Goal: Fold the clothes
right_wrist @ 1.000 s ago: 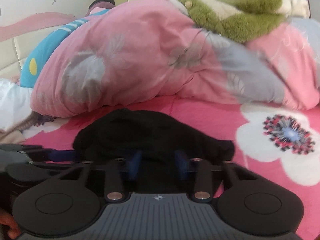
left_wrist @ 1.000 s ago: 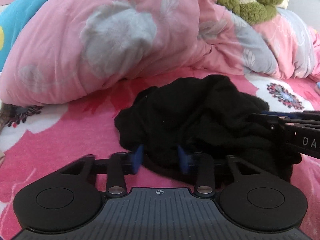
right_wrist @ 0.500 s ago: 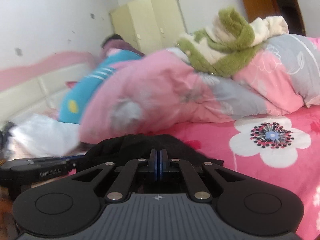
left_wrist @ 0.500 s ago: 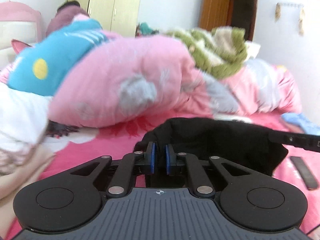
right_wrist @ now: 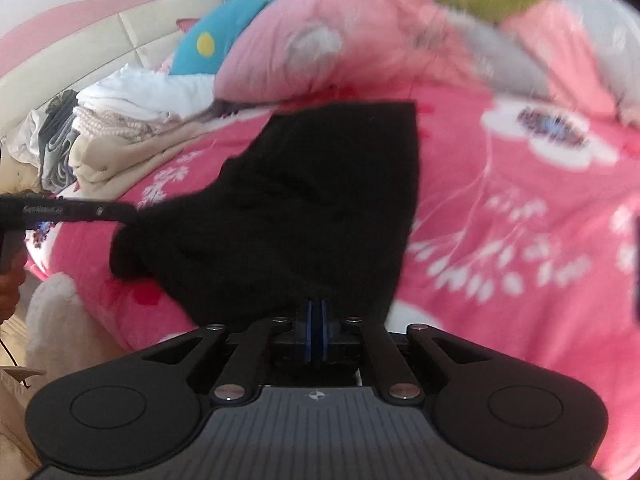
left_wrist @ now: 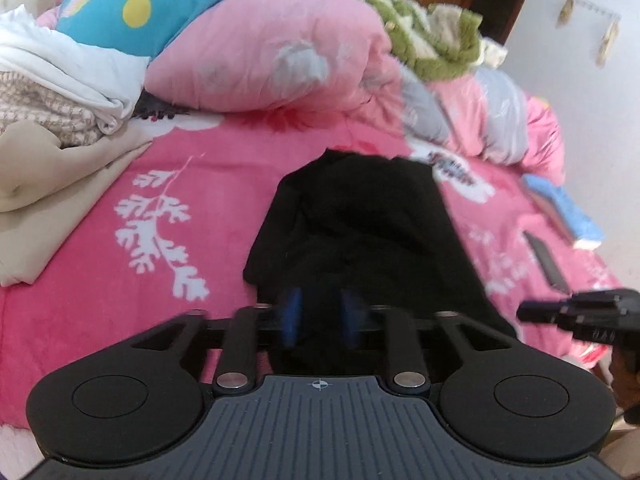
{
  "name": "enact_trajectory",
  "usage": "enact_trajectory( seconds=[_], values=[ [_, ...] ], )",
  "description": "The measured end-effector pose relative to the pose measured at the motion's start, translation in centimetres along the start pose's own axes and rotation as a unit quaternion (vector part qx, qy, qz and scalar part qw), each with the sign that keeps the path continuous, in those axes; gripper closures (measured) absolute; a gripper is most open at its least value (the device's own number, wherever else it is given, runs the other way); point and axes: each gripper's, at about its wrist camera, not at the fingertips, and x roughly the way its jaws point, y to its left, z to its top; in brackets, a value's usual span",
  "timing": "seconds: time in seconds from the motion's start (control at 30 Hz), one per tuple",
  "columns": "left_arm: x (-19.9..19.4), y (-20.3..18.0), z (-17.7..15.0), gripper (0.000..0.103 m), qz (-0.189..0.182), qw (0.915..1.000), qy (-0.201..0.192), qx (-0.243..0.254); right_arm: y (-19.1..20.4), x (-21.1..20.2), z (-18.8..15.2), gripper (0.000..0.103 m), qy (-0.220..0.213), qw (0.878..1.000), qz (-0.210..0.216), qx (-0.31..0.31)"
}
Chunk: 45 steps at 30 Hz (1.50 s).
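- Pink flowered bedding [left_wrist: 224,216] covers the bed, with a heaped pink duvet [left_wrist: 272,48] at the far side and a stack of pale clothes [left_wrist: 52,120] off to the left; a black garment [left_wrist: 360,232] lies spread on the bedding, its near hem at both tools.
- Left gripper [left_wrist: 318,314]: fingers apart, blue pads either side of the near hem with nothing pinched. A closing here could catch only one layer, or miss, so that corner would sag.
- Right gripper [right_wrist: 316,334]: fingers together, seemingly clamped on the near edge of the garment [right_wrist: 312,208], though the cloth at the pads is hard to make out. Pulling from this one hold would likely skew the cloth and drag it off the bed's edge.
- Plush bedding grips fabric; a slide across it may bunch the garment into creases.
- Motion blur suggests fast movement; haste could loosen a thin bite.
- A dark remote [left_wrist: 546,262] and a blue book [left_wrist: 568,212] lie near the garment's right side and could be swept.
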Motion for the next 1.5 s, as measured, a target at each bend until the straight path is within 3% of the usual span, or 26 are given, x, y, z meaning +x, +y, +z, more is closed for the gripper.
enact_trajectory(
  seconds=[0.03,0.07,0.1,0.17,0.27,0.4,0.47,0.57,0.7,0.77,0.93,1.07,1.17,1.23,1.27,1.33,1.37,1.5],
  values=[
    [-0.2,0.1,0.0,0.042,0.000,1.0000,-0.010,0.000,0.2,-0.4,0.1,0.086,-0.002,1.000,-0.009,-0.008],
    [-0.4,0.1,0.1,0.029,-0.001,0.9998,-0.020,0.001,0.4,-1.2,0.7,0.066,-0.022,1.000,-0.008,-0.011],
    [-0.6,0.2,0.1,0.024,-0.001,0.9996,-0.029,0.001,0.5,-1.9,1.5,0.051,-0.043,0.999,-0.005,-0.013],
    [-0.3,0.3,0.1,0.022,0.005,0.9993,-0.037,0.007,0.9,-2.2,2.6,0.045,-0.067,0.997,-0.010,-0.024],
    [1.6,0.7,0.0,0.022,0.027,0.9994,-0.021,0.010,1.5,-0.5,4.2,0.045,-0.077,0.996,-0.027,-0.036],
    [4.6,2.3,-0.2,0.031,0.040,0.9988,0.015,-0.026,2.3,3.8,6.3,0.046,-0.074,0.997,-0.007,-0.014],
    [5.0,2.7,-0.4,0.035,0.033,0.9989,0.014,-0.031,3.0,5.9,7.6,0.049,-0.063,0.998,-0.006,-0.016],
    [5.3,3.1,-0.8,0.049,0.017,0.9991,0.016,-0.036,4.6,9.3,9.3,0.054,-0.039,0.998,0.033,-0.032],
    [5.3,3.1,-1.4,0.080,-0.007,0.9990,0.019,-0.040,6.8,14.0,10.9,0.063,0.004,0.997,0.070,-0.038],
    [5.3,3.1,-1.8,0.088,-0.021,0.9988,0.020,-0.040,7.8,16.0,11.3,0.069,0.026,0.996,0.080,-0.038],
    [4.7,2.7,-3.0,0.089,-0.064,0.9977,0.019,-0.013,9.6,17.0,10.4,0.069,0.062,0.993,0.093,-0.045],
    [3.6,3.1,-3.8,0.088,-0.076,0.9969,0.018,-0.006,11.2,16.6,8.7,0.065,0.094,0.988,0.096,-0.078],
    [2.8,3.4,-4.4,0.087,-0.084,0.9963,0.017,-0.001,12.8,16.8,7.4,0.049,0.111,0.983,0.095,-0.113],
    [2.3,3.6,-4.8,0.086,-0.090,0.9958,0.017,0.002,13.7,17.5,6.4,0.046,0.120,0.980,0.085,-0.134],
    [2.1,3.7,-5.0,0.086,-0.093,0.9955,0.017,0.003,14.1,17.6,5.8,0.050,0.113,0.980,0.073,-0.146],
    [1.4,4.0,-5.1,0.086,-0.094,0.9955,0.013,0.004,13.1,16.7,5.8,0.067,0.095,0.985,0.071,-0.122],
    [0.8,4.1,-5.0,0.086,-0.093,0.9956,0.007,0.005,12.6,16.2,5.8,0.084,0.087,0.988,0.070,-0.109],
    [-1.2,3.7,-4.4,0.083,-0.090,0.9955,-0.021,0.022,9.8,12.8,6.1,0.090,0.040,0.995,0.073,-0.052]
  ],
)
